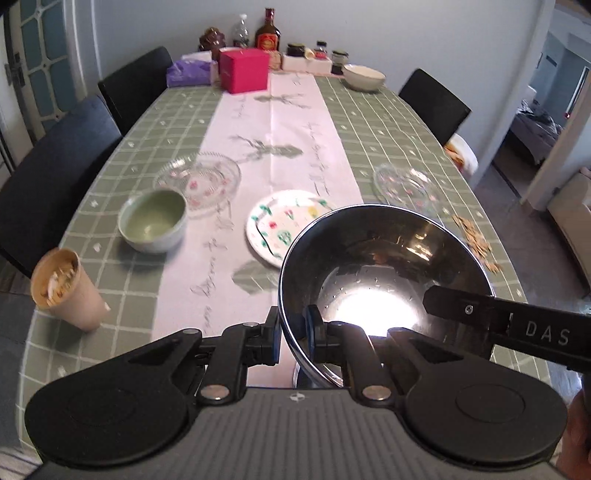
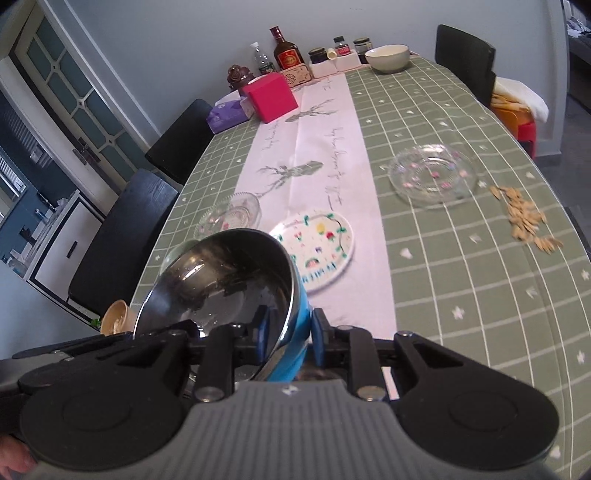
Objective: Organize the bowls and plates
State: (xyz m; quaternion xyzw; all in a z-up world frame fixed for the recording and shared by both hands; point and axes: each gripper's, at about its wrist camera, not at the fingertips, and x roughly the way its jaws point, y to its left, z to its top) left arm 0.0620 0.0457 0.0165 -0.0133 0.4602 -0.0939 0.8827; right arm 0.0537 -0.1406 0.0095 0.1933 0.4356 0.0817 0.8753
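Left to right across the table [image 1: 110, 173]: a paper cup [image 1: 64, 290] of scraps stands at the near left edge, tilted in the fisheye. Next is a green bowl [image 1: 153, 220], touching or just beside a glass dish [image 1: 201, 181] behind it. A painted plate [image 1: 284, 227] lies on the white runner [image 1: 273, 133], partly hidden by the steel bowl [image 1: 384, 266]. A second glass plate [image 1: 406, 184] sits right of centre, with loose seeds [image 1: 476, 240] scattered beside it near the right edge. A white bowl [image 1: 364, 76] stands at the far end.

The steel bowl is off the table, tilted, and held at once by both tools. The left gripper [image 1: 293, 328] is closed on its near rim, one pad inside, one outside. The right gripper [image 2: 288, 332] is likewise clamped on the rim, its blue pads pinching the wall.

Risks, as judged:
- The polished rim is thin and slick; a pinch at one edge could slip as the bowl tilts further.
- Two grips on one rigid bowl may fight each other; an uneven release could drop it onto the painted plate below.
- A low swing rightward could sweep the seeds off the table.
- The glass pieces are hard to see and likely brittle if stacked roughly.

Legible writing: "DAS" on the right tool's arm in the left view. The bottle [image 1: 267, 35] label and runner script are unreadable.
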